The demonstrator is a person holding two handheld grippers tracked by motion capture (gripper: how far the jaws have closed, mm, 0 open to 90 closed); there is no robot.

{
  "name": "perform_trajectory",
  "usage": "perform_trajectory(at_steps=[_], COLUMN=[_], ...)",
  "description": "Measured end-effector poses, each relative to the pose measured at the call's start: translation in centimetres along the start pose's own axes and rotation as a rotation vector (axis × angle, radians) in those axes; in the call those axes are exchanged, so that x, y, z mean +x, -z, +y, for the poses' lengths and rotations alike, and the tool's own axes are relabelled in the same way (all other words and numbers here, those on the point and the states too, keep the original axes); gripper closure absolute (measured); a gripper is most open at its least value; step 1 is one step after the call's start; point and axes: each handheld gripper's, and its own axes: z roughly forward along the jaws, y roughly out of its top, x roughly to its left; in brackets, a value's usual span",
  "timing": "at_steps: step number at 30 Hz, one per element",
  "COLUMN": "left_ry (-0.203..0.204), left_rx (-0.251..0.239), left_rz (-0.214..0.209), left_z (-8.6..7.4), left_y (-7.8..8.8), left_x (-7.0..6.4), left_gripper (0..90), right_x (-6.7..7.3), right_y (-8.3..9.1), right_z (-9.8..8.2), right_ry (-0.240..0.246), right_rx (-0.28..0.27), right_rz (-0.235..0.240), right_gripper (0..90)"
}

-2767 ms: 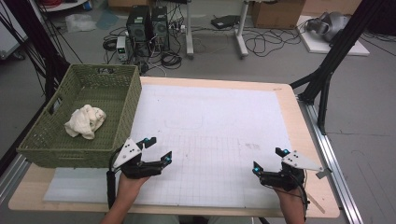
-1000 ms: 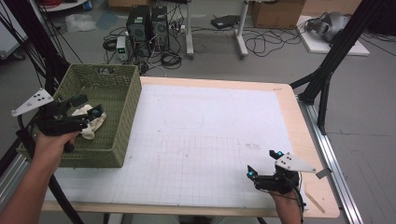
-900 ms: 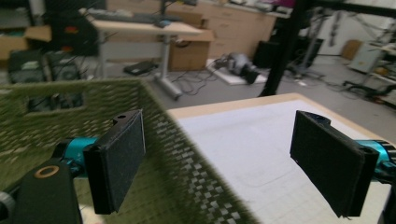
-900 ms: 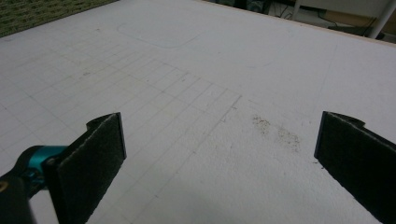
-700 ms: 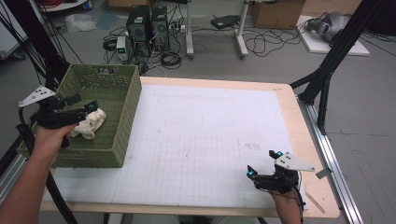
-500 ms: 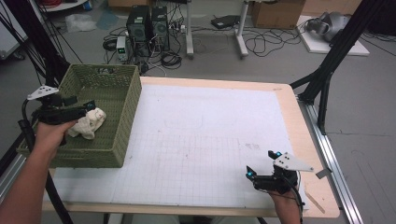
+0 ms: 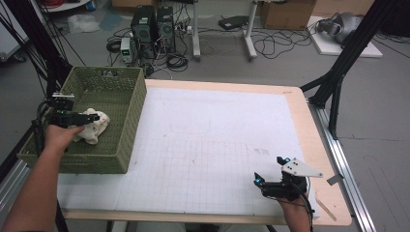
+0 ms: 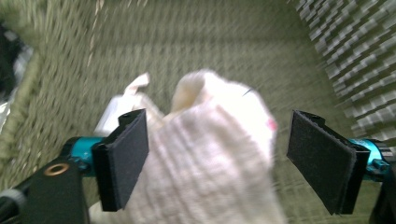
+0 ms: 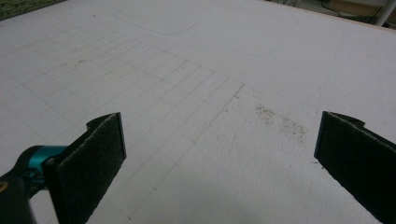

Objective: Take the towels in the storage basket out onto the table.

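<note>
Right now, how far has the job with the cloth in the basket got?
Done: the left tool is down inside the basket, its jaws straddling the cloth. In hand: the jaws have just been closing, but the right pad stands apart from the cloth, so no grip yet. Left: clamp and lift it out. The right tool waits open over the mat.

A pale wood surface (image 7: 295, 104) carries a white gridded mat (image 7: 212, 145) across most of it, and a green woven basket (image 7: 130, 125) sits at its left edge.
</note>
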Motion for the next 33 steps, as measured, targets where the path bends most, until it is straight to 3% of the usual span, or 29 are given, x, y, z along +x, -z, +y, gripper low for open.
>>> perform_trajectory(at_steps=[6,7,8,9,11,13,15,24,27,33], left_ry=[-0.034,-0.037,-0.041,-0.054,-0.116,-0.123,-0.113,-0.101,-0.080,-0.081], left_rx=[0.107,0.132,0.153,0.168,0.170,0.145,0.109,-0.113,-0.189,-0.306], left_rz=[0.046,0.047,0.044,0.028,0.012,0.012,0.008,-0.046,-0.069,-0.073], left_z=[-0.3,-0.4,-0.4,-0.5,-0.4,-0.3,-0.1,0.5,0.6,1.0], left_y=[-1.2,-1.3,-1.5,-1.5,-1.4,-1.0,-0.7,2.0,3.2,5.9], left_x=[0.2,0.3,0.2,0.1,-0.3,-0.4,-0.3,-0.4,-0.2,0.3], left_gripper=[27.2,37.9,37.9,48.1,67.5,76.3,79.5,81.2,81.2,81.3], right_x=[-0.1,-0.1,-0.1,-0.1,-0.2,-0.2,-0.3,-0.1,-0.1,0.2], right_y=[0.0,0.0,0.0,0.0,0.1,0.1,0.2,0.5,0.4,0.3], right_z=[-0.1,-0.2,-0.2,-0.2,-0.2,-0.2,-0.3,-0.2,-0.1,0.1], right_ry=[-0.003,-0.006,-0.006,-0.005,-0.005,-0.006,-0.005,-0.008,-0.005,-0.001], right_rx=[0.005,0.008,0.008,0.007,0.005,0.005,0.008,-0.001,-0.001,-0.003], right_rz=[-0.002,-0.001,-0.001,-0.003,-0.005,-0.006,-0.008,-0.008,-0.006,0.001], right_gripper=[1.2,1.2,1.2,1.2,1.2,1.2,1.2,1.2,1.2,1.2])
